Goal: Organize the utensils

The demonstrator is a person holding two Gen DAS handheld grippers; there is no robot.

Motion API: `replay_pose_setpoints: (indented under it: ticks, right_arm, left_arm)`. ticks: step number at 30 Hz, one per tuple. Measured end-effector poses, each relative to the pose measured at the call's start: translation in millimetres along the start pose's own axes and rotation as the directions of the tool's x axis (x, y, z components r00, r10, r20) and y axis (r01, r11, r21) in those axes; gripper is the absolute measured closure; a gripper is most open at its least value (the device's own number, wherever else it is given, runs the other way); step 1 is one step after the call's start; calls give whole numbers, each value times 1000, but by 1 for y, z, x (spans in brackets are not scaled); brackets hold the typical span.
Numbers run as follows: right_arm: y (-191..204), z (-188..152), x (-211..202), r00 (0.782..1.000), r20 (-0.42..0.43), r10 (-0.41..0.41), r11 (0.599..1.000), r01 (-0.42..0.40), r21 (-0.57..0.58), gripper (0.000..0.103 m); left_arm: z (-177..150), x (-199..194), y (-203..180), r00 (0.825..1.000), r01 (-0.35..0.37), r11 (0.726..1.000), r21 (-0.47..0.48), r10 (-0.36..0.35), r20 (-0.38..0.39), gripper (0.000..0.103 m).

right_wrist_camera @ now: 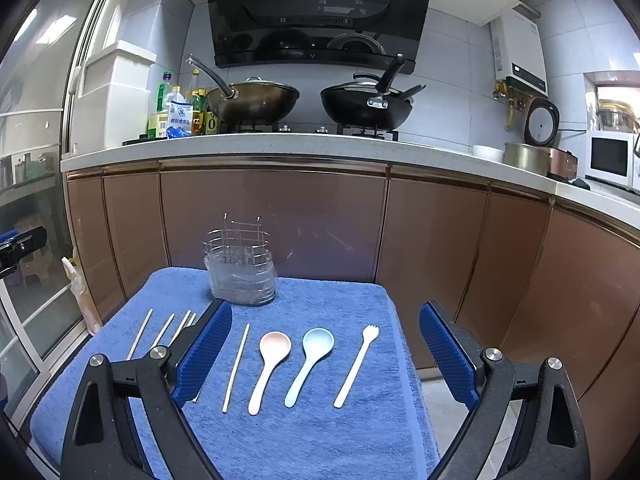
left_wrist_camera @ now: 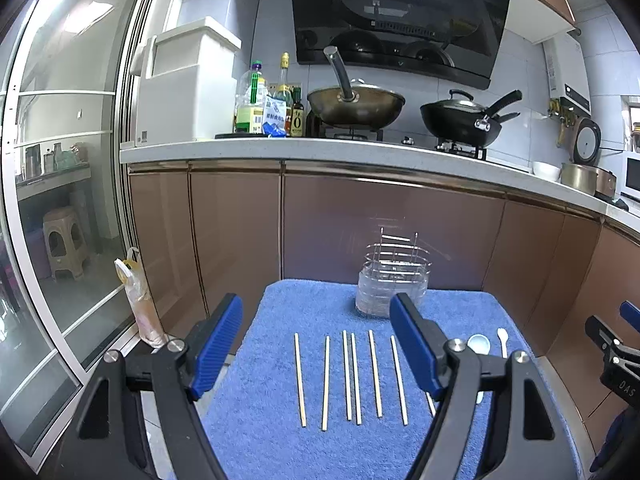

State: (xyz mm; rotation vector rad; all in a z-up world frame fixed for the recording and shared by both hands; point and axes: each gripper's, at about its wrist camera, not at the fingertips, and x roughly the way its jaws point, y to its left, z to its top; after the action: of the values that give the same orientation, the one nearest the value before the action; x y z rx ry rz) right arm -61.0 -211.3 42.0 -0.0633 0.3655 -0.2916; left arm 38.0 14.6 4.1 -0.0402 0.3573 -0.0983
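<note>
Several wooden chopsticks (left_wrist_camera: pixel 351 376) lie side by side on a blue towel (left_wrist_camera: pixel 272 432). Behind them stands a wire utensil holder (left_wrist_camera: pixel 392 276) on a clear base, seen also in the right wrist view as the holder (right_wrist_camera: pixel 240 272). A pink spoon (right_wrist_camera: pixel 269 364), a blue spoon (right_wrist_camera: pixel 310 360) and a white spork (right_wrist_camera: pixel 356 364) lie to the right of one chopstick (right_wrist_camera: pixel 237 366). My left gripper (left_wrist_camera: pixel 316 320) hangs open above the chopsticks. My right gripper (right_wrist_camera: pixel 326 332) hangs open above the spoons. Nothing sits between either pair of fingers.
The towel (right_wrist_camera: pixel 320 440) covers a small table in front of brown cabinets (right_wrist_camera: pixel 272 216). The counter above carries two woks (right_wrist_camera: pixel 256 100), bottles (left_wrist_camera: pixel 256 100) and a rice cooker (right_wrist_camera: pixel 540 152). A plastic bag (left_wrist_camera: pixel 140 304) leans by a glass door at the left.
</note>
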Motion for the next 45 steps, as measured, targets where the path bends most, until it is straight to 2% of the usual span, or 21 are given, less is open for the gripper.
replay_pose_setpoints:
  ticks: [10,17,22,25,29,31,33,34,37,38,40,42,45]
  right_arm:
    - [-9,-8,31,993,-64,101,995,-100,13,21]
    - [-12,-20,61,985,-125,116,993,-118,-2,26]
    - [-12,-26,89,972,-191,137,990,-141,-8,35]
    - [-14,-25,108,956,-235,177,983,-183,-5,42]
    - [-18,-22,136,926,-286,245,967,-257,-2,49]
    - [-22,-22,155,906,-320,278,956,-292,5,54]
    - [-24,-25,173,884,-355,305,947,-320,18,60]
    - [-25,-27,182,869,-376,322,941,-337,27,63]
    - [-23,-37,210,811,-443,383,915,-399,59,68]
    - [-21,-40,217,793,-460,401,905,-419,66,71]
    - [-15,-46,231,760,-491,426,890,-451,73,76]
    - [-12,-51,244,734,-516,443,878,-472,81,79]
    - [-8,-55,261,706,-539,459,867,-489,99,84]
  left_arm:
    - [-1,26,-5,992,-21,999,40,26,-127,28]
    - [-5,59,-8,980,-10,998,56,21,-197,29]
    - [-12,93,-8,964,18,998,60,-2,-266,29]
    - [-15,118,-10,947,54,997,47,-37,-320,30]
    - [-18,157,-15,908,105,994,32,-82,-410,32]
    - [-22,175,-18,884,131,991,20,-107,-456,36]
    - [-27,194,-22,853,152,988,6,-127,-507,45]
    - [-31,207,-24,830,164,987,-4,-140,-539,46]
    - [-39,231,-27,787,183,983,-26,-162,-596,47]
    - [-41,241,-28,767,190,981,-38,-172,-619,47]
    - [-46,257,-29,735,193,980,-51,-179,-654,53]
    - [-51,276,-29,695,190,979,-68,-183,-696,63]
    - [-57,297,-30,655,179,981,-76,-177,-735,65]
